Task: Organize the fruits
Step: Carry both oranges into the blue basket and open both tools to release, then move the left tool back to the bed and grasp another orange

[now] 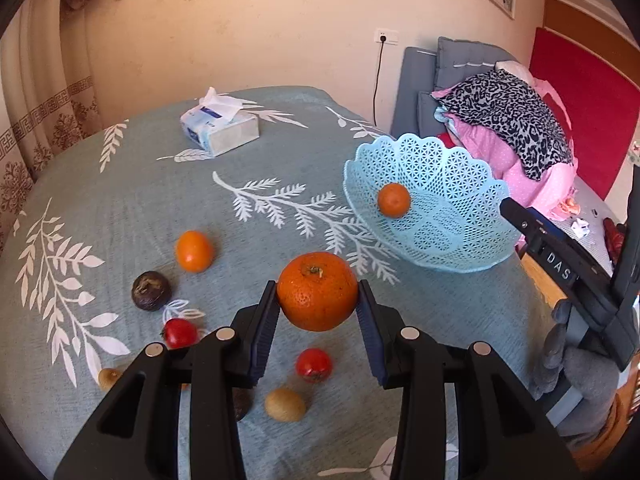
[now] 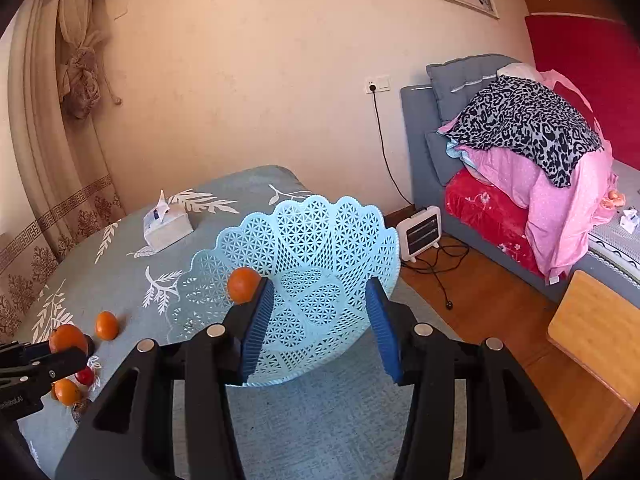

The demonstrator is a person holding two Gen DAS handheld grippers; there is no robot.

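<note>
1. The left gripper [image 1: 317, 306] is clamped on a large orange [image 1: 317, 297], lifted clear of the tablecloth [image 1: 120, 208]. I judge it is held high so it can travel over the basket rim.
2. The blue basket [image 1: 452, 184] sits at 2 o'clock from that orange, tilted with its open face toward the left gripper. That tilt looks meant to make the drop easier.
3. The right gripper [image 2: 317, 326] stands with its jaws wide on either side of the basket's near part. The rim appears to touch the left pad; whether anything is pinched, I cannot tell.
4. Count, left wrist view: 1 small orange [image 1: 394, 200] already in the basket; 1 orange in the gripper; 1 orange fruit [image 1: 194, 251] on the cloth at 10 o'clock.
5. Also loose: 2 red fruits [image 1: 314, 365], 1 dark round fruit [image 1: 151, 290], 1 yellowish fruit [image 1: 285, 404], and 2 more partly hidden behind the gripper.
6. 1 tissue box [image 1: 220, 128] lies at 11 o'clock, well apart from the fruit.
</note>
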